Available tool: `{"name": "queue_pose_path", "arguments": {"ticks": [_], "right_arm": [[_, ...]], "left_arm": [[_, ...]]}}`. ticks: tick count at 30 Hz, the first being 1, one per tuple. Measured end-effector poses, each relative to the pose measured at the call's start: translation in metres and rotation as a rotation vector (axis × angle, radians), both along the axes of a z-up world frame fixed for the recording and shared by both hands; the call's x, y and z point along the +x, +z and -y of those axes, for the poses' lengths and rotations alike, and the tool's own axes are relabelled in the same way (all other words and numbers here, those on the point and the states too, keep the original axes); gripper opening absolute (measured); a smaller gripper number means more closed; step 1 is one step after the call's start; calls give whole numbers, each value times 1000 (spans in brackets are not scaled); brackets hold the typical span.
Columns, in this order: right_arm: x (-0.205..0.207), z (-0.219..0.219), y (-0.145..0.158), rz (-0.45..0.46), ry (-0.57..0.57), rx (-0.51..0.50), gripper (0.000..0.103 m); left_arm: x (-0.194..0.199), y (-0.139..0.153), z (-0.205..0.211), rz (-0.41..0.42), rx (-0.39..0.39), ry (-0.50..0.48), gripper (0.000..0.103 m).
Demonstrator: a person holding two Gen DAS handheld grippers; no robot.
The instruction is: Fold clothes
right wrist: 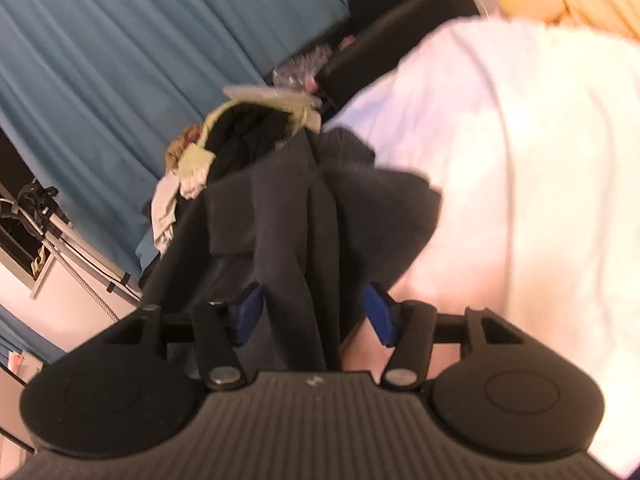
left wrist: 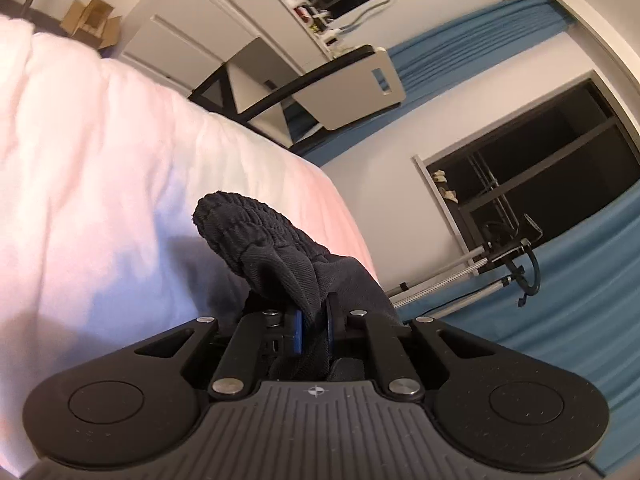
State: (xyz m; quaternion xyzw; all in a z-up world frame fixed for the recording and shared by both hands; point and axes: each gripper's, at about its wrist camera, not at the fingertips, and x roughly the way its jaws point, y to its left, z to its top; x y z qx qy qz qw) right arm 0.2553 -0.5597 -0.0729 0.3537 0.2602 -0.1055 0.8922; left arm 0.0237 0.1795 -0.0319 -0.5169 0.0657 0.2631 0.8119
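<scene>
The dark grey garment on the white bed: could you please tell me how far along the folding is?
Nothing looks folded yet. In hand: the left gripper is shut on the elastic waistband end of the dark grey fabric garment, lifting it off the white quilted bedding; the right gripper is open with the cloth hanging between its fingers, ungripped. Left: the fold itself, plus the heap of mixed clothes beyond.

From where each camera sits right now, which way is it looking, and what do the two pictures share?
Left wrist: on the left gripper, facing across the white bedding toward a dark window; its blue pads pinch the dark garment.
Right wrist: on the right gripper, facing a clothes pile and blue curtain; jaws open, fabric between.
Shared: garment, bedding, curtain.
</scene>
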Motion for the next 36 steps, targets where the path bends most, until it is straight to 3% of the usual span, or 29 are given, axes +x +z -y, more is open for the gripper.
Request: {"name": "queue_pose_path", "arguments": {"ticks": [2,3,9,11,12,13,15,17,19,21,26,29,30,32,33,34,36], "right_arm": [[-5,-1,7,17,19,-13,59],[-7,-5,7,19,39,-10,59],[-8,-37,6,-23,162,-187,56],[-3,-45,-2,-38,168,-259,15],[-4,-44,-4,-45,151,-251,9],[-5,-42,-6,-49,130,-234,9],[-19,-32,-4,-31,49,-103,8],[-36,-22,3,14,-40,43,8],[-55,-20,20,79,-105,92,7],[-77,-22,44,173,-144,84,7],[-147,-38,105,481,-227,-33,6],[-147,-42,132,605,-232,-153,6],[-133,-37,134,592,-223,-173,7],[-87,-24,119,475,-183,-172,14],[-65,-18,109,414,-160,-171,27],[-44,-12,89,338,-121,-166,47],[-14,-2,44,179,-70,-130,55]], "left_arm": [[3,0,-3,-23,-1,-13,38],[1,0,1,-36,-8,-25,53],[-9,-12,27,-114,-15,-47,56],[-8,-16,31,-144,-8,-55,56],[-7,-16,33,-155,2,-54,55],[-7,-15,35,-158,8,-55,55],[-8,-16,34,-156,5,-57,54],[-8,-19,31,-158,-13,-58,35],[-7,-23,24,-135,-60,-67,14],[-9,-19,19,-102,-61,-51,8],[-18,9,10,52,37,-20,6],[-13,16,5,84,74,-21,6],[-8,14,2,77,61,-28,7],[4,9,-2,56,36,-42,7],[9,6,-2,38,26,-50,7],[14,3,-2,12,24,-57,7],[24,-3,1,-47,26,-71,8]]}}
